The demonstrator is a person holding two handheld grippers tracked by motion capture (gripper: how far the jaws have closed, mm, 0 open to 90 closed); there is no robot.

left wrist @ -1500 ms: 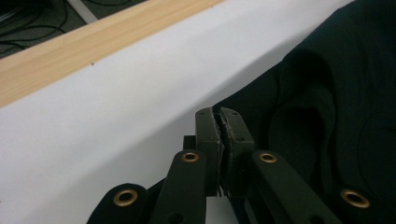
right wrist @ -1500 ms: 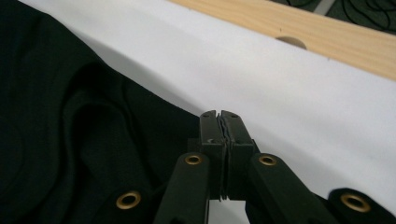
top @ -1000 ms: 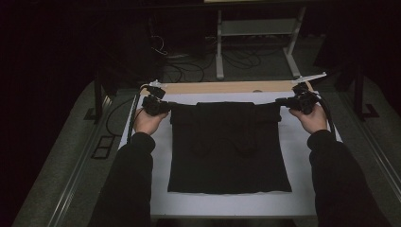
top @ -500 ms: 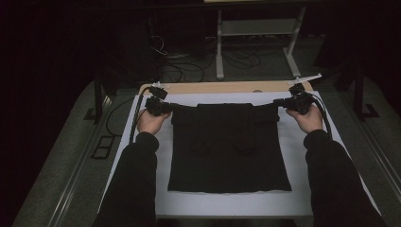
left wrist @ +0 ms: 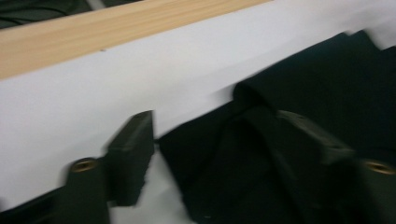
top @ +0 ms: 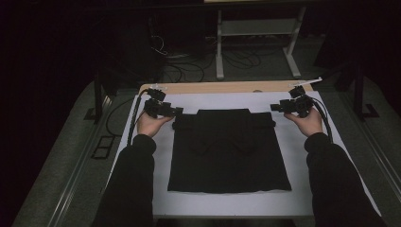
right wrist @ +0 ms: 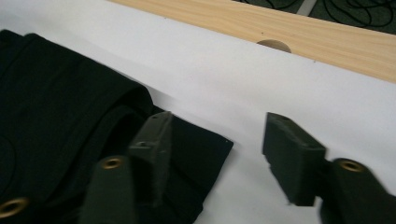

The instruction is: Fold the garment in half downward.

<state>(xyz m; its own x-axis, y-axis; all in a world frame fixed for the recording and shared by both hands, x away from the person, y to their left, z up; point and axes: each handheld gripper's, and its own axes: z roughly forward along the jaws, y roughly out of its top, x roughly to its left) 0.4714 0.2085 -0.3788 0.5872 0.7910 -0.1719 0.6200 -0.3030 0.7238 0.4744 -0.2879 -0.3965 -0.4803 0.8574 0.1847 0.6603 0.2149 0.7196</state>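
Lying flat in the middle of the big white sheet [top: 142,156] that covers the table is a black cloth garment [top: 229,151], folded into a neat shape that is narrow at the far end and wider at the near end. Beyond the white sheet, a strip of light brown wooden table edge [top: 222,87] shows.

At the far left corner of the black garment is the left gripper [top: 176,112], a small black tool held in a person's hand [top: 150,124]. Seen from the left gripper view, its two black jaws have just been opening and now stand spread apart. One jaw is over the white sheet, just beside the cloth edge. The other jaw is over the black cloth. A folded corner of the garment [left wrist: 261,140] lies between them, but the jaws do not pinch it.

At the far right corner of the garment is the right gripper [top: 274,108], held in the other hand [top: 307,122]. Its jaws have also just been opening and are spread wide. In the right gripper view, one jaw sits over the corner of the garment [right wrist: 196,149] and the other over the bare white sheet. They squeeze nothing.

Both dark sleeves [top: 130,189] reach in from the near side of the white sheet, one on each side of the garment.
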